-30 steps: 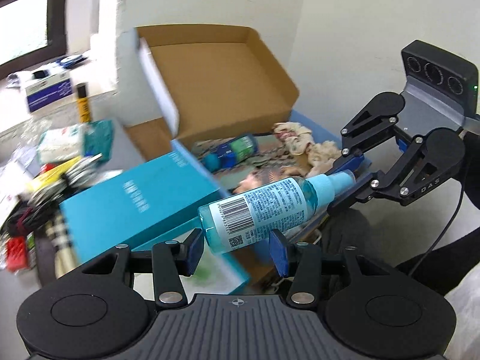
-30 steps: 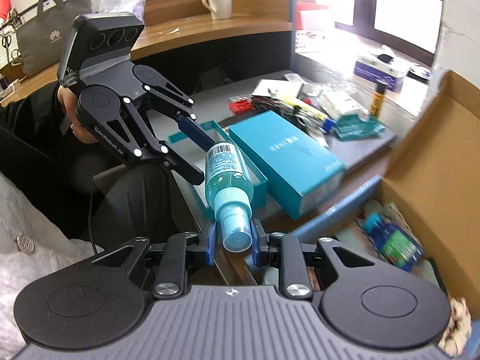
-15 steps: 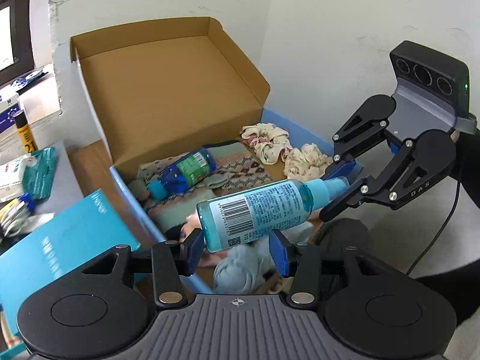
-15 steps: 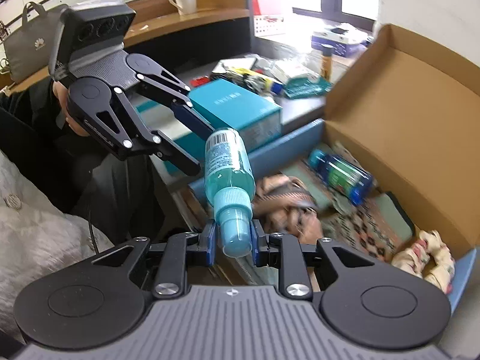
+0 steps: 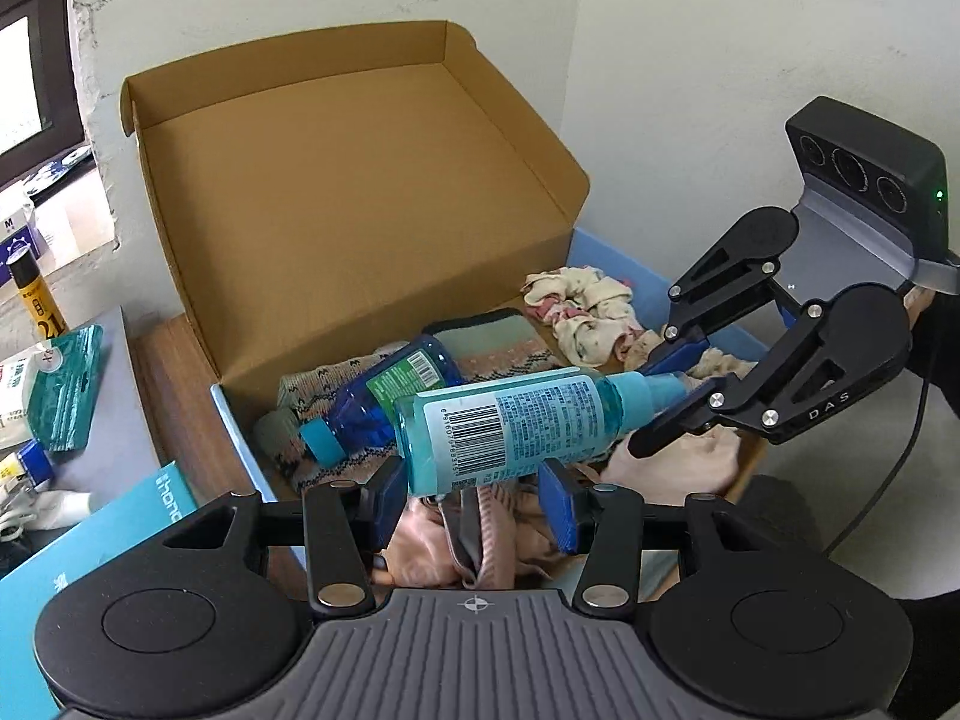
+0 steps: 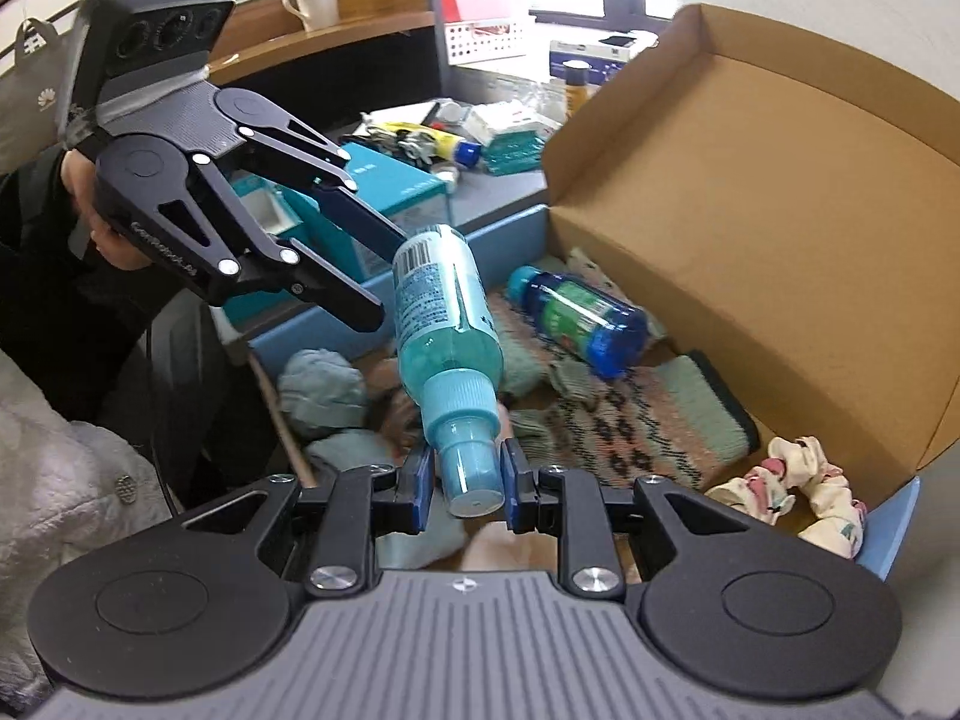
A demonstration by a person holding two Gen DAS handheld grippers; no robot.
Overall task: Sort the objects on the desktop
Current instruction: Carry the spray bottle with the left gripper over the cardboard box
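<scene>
A teal spray bottle [image 5: 510, 426] [image 6: 444, 312] hangs level over the open cardboard box [image 5: 360, 180] [image 6: 750, 210], held at both ends. My left gripper [image 5: 474, 504] [image 6: 390, 276] is shut on its base end, where the barcode label faces up. My right gripper [image 6: 465, 483] [image 5: 654, 405] is shut on the bottle's cap. Below in the box lie a blue bottle with a green label [image 5: 390, 396] [image 6: 576, 312], a patterned knit cloth [image 6: 648, 420] and pale scrunchies [image 5: 582, 306] [image 6: 804, 480].
The box's raised lid leans against a white wall [image 5: 690, 90] at the back. Left of the box, a teal carton [image 5: 120, 540] [image 6: 384, 186] and small clutter cover the grey desk [image 5: 114, 408]. A person in dark clothes [image 6: 60, 312] is behind the left gripper.
Both grippers have carried the spray bottle from above the teal carton on the desk to over the open box. Their hold on it is unchanged.
</scene>
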